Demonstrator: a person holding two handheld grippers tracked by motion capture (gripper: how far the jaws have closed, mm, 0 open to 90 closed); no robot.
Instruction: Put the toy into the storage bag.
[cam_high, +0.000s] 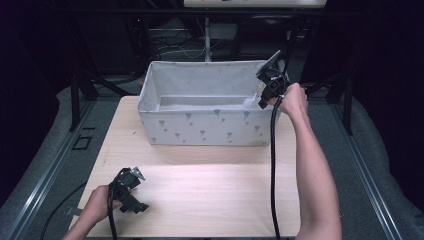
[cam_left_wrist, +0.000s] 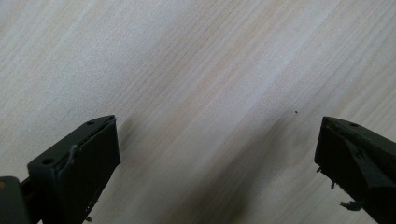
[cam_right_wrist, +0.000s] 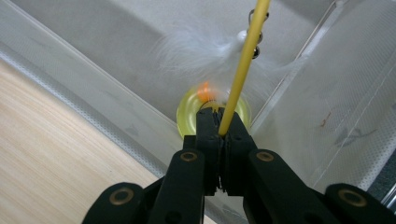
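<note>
Yellow stick (cam_right_wrist: 239, 74) of a feather toy sits clamped between the jaws of the right gripper (cam_right_wrist: 219, 122), which are pressed together on it with no gap showing. Past the jaw tips, the stick runs up across a yellow-green disc (cam_right_wrist: 187, 116) with an orange spot, and white feathers (cam_right_wrist: 196, 53) with a small metal ring spread out beyond that. All of this hangs inside the grey fabric bin (cam_high: 200, 127), at its right end, close to the near wall; in the high view the right gripper (cam_high: 263, 95) leans over the bin's right-hand corner. The bin stands at the far edge of the tabletop (cam_high: 210, 190). Well apart, near the tabletop's near left corner, the left gripper (cam_high: 134, 192) rests low over the wood, its jaws spread wide with bare wood between them.
</note>
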